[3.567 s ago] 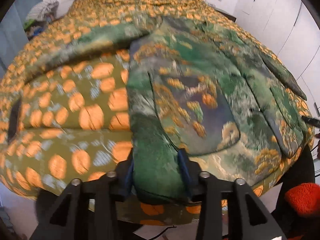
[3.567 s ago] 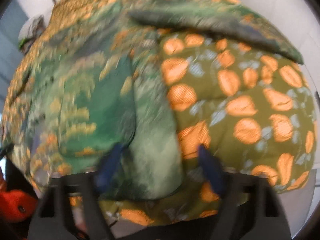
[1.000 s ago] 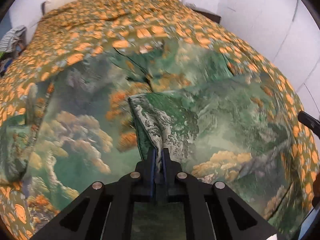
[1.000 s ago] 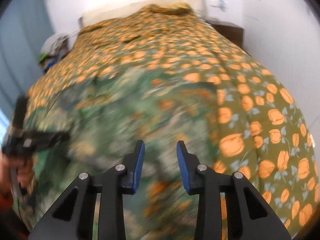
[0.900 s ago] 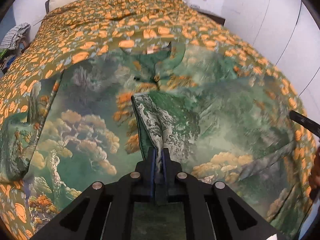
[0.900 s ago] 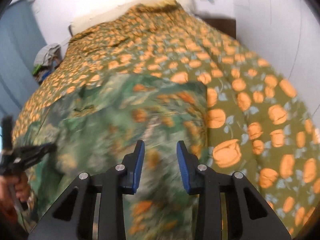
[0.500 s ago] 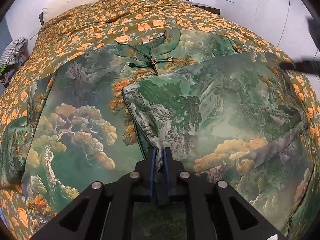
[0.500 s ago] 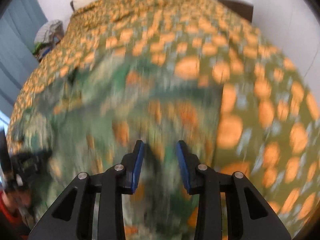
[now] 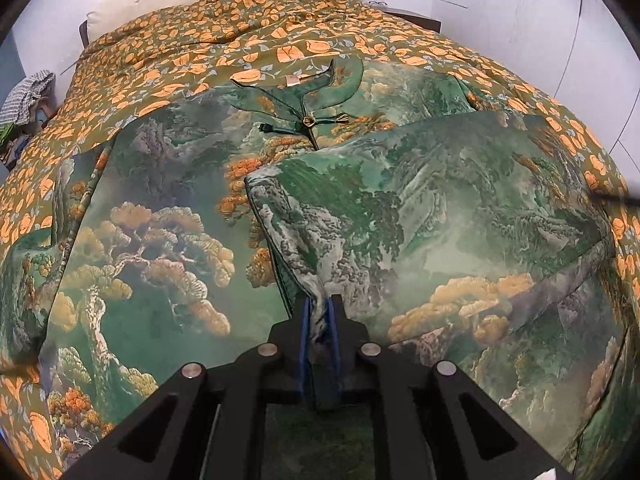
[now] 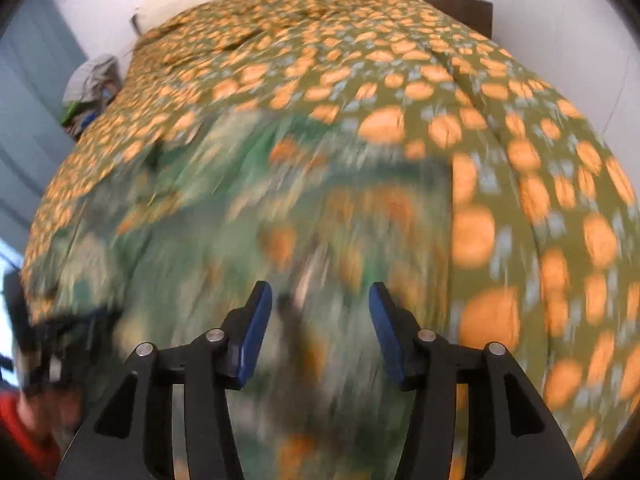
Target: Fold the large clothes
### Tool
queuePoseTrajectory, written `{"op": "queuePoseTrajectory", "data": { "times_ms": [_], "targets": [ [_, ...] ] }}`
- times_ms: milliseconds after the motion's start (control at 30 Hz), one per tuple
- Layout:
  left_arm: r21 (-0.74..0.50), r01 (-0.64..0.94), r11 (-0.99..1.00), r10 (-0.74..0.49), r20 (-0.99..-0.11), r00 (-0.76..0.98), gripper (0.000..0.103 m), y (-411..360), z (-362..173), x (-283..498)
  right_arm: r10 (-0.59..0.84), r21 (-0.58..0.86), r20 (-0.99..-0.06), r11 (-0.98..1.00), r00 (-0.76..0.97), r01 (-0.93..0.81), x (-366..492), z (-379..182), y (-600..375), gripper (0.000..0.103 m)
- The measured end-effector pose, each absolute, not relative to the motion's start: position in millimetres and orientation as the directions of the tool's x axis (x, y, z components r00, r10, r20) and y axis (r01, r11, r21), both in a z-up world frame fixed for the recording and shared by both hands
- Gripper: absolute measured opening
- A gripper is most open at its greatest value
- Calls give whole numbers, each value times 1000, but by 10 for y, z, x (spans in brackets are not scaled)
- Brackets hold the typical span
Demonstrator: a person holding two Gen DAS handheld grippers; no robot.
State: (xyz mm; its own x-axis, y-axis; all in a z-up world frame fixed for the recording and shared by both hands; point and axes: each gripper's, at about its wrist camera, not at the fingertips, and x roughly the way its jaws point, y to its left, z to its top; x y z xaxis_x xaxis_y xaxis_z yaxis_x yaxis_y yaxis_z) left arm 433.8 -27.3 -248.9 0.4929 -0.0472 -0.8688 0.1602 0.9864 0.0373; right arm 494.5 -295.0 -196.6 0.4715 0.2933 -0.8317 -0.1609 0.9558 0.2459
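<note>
While left claw [image 9: 319,312] clamps the robe [image 9: 400,216] flap, right claw [image 10: 316,320] hangs agape, nearer the robe's right edge.

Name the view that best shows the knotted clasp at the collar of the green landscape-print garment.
The left wrist view. The dark knotted clasp sits sharp and unobstructed below the collar of the green landscape-print garment. The right wrist view is motion-blurred: the garment is only a green smear there, with no clasp discernible.

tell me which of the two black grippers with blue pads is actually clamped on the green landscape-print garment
The left gripper: its blue pads pinch a fold of the green landscape-print garment. The right gripper hangs open above it, holding nothing.
</note>
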Motion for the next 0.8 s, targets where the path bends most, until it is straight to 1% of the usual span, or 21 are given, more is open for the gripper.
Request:
{"op": "queuePoseTrajectory", "data": {
  "times_ms": [67,133,167,200,233,267,300,400,467,533,600,633,733,800],
  "targets": [
    [33,152,988,-47,-870,491,12,-266,-2484,4333,288,241,-853,957,436,-161,4634,-2129,-2986,54],
    [33,145,989,-43,-869,493,15,-265,-2440,4302,235,184,-872,970,429,-158,4516,-2343,-2900,55],
    [35,141,989,-40,-869,493,18,-252,-2410,4276,215,163,-872,975,440,-154,4512,-2356,-2885,56],
    [38,138,990,-36,-868,496,27,-229,-2358,4232,184,129,-862,981,472,-146,4476,-2318,-2838,59],
    [43,139,989,-33,-863,504,31,-198,-2298,4169,169,115,-852,984,495,-138,4430,-2234,-2801,76],
    [51,143,988,-30,-856,517,39,-150,-2224,4087,172,119,-841,984,512,-136,4392,-2179,-2757,99],
    [60,146,987,-27,-848,530,43,-87,-2154,3996,193,138,-818,980,542,-141,4297,-2073,-2716,103],
    [62,142,988,-26,-837,547,45,240,-2015,3688,235,155,-790,970,566,-186,4049,-1892,-2611,102],
    [30,105,994,-30,-848,529,50,586,-2001,3488,252,144,-766,964,591,-224,3823,-1769,-2504,102],
    [-13,40,999,-31,-863,504,60,998,-2020,3320,265,129,-742,958,615,-257,3537,-1689,-2421,102],
    [-57,-50,997,-26,-874,485,66,1470,-2057,3189,280,124,-724,952,630,-281,3288,-1649,-2358,102],
    [-65,-115,991,-3,-882,471,67,1778,-2078,3133,288,123,-721,948,631,-292,3187,-1627,-2344,102],
    [-31,-262,964,93,-889,448,67,2418,-2081,3039,302,117,-725,940,619,-321,2916,-1654,-2206,102],
    [-54,-325,944,103,-890,445,67,2749,-2058,3020,306,111,-726,936,616,-334,2793,-1628,-2142,102]
  ]
}}
